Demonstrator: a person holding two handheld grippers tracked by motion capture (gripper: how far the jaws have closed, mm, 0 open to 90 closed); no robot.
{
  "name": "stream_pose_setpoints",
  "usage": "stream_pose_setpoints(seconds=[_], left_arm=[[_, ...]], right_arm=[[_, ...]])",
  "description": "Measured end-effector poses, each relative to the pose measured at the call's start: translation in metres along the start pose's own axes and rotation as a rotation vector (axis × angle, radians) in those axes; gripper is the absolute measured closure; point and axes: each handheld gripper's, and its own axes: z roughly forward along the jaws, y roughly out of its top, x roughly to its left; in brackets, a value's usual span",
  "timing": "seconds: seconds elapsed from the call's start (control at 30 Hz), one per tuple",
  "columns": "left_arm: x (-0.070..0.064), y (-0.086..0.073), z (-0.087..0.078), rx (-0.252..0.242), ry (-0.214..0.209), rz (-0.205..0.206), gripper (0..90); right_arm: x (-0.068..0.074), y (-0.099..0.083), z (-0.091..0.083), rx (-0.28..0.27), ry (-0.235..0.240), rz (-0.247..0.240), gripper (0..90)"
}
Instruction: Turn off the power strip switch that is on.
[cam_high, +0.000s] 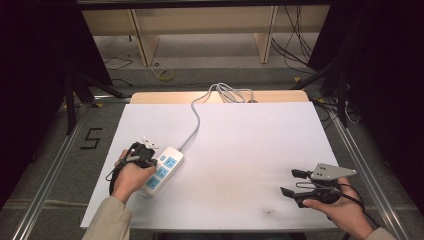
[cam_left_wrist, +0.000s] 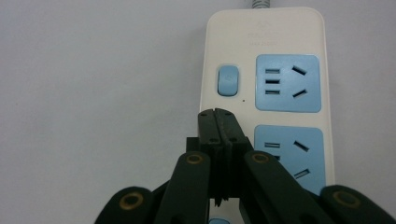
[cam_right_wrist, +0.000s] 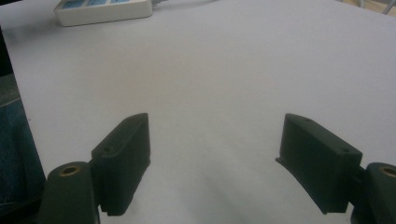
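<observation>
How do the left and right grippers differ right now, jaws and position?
The left gripper has its jaws closed together with nothing between them; the right gripper has its jaws spread wide apart. The left gripper sits over the white power strip, tips just below its blue switch; the right gripper is over bare white table, far from the strip. Both have black jaws, are hand-held, and hold nothing.

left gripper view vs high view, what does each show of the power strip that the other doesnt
The left gripper view alone shows the blue switch and the socket slots up close, with the left gripper shut just below that switch. The high view alone shows the strip's grey cord running to the table's far edge, and the right gripper open at the other side. Both show the white power strip with blue sockets on the white tabletop.
</observation>
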Motion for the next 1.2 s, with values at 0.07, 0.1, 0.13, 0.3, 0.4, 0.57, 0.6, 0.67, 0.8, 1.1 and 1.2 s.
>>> stream_pose_setpoints(seconds=[0.07,0.1,0.13,0.3,0.4,0.57,0.6,0.67,0.8,1.1,1.2], left_arm=[[-0.0003,0.0004,0.0,0.004,0.002,0.005,90.0],[-0.0003,0.0004,0.0,0.003,0.002,0.004,90.0],[-0.0004,0.0004,0.0,0.003,0.003,0.004,90.0],[-0.0029,0.001,-0.0019,0.02,0.003,0.017,90.0],[-0.0019,0.0007,-0.0017,0.016,-0.006,0.0,90.0],[-0.0027,0.0012,-0.002,0.027,-0.004,0.01,90.0],[-0.0023,0.0012,-0.002,0.026,-0.008,0.001,90.0],[-0.0018,0.0008,-0.0018,0.022,-0.013,-0.003,90.0],[-0.0015,0.0006,-0.0018,0.026,-0.013,-0.004,90.0],[-0.0016,0.0003,-0.0018,0.033,-0.01,0.007,90.0],[-0.0009,0.0001,-0.0019,0.031,-0.015,0.001,90.0]], right_arm=[[0.0001,0.0,-0.0002,-0.002,0.0,0.0,25.2],[0.0002,-0.0001,-0.0002,-0.004,-0.001,0.002,25.2],[0.0002,-0.0001,-0.0003,-0.003,-0.001,0.002,25.2],[0.0001,-0.0002,-0.0005,-0.003,-0.001,0.004,25.2],[-0.0001,-0.0001,-0.0002,-0.002,-0.001,0.001,25.2],[0.0001,-0.0002,-0.0003,-0.003,-0.001,0.002,25.2],[0.0002,-0.0002,-0.0004,-0.003,-0.002,0.004,25.2],[0.0004,-0.0002,-0.0005,-0.003,-0.001,0.002,25.2],[0.0002,-0.0003,-0.0007,-0.003,-0.002,0.003,25.2],[0.0003,-0.0003,-0.0004,-0.003,0.0,0.003,25.2],[0.0005,-0.0002,-0.0002,-0.002,0.001,0.003,25.2]])
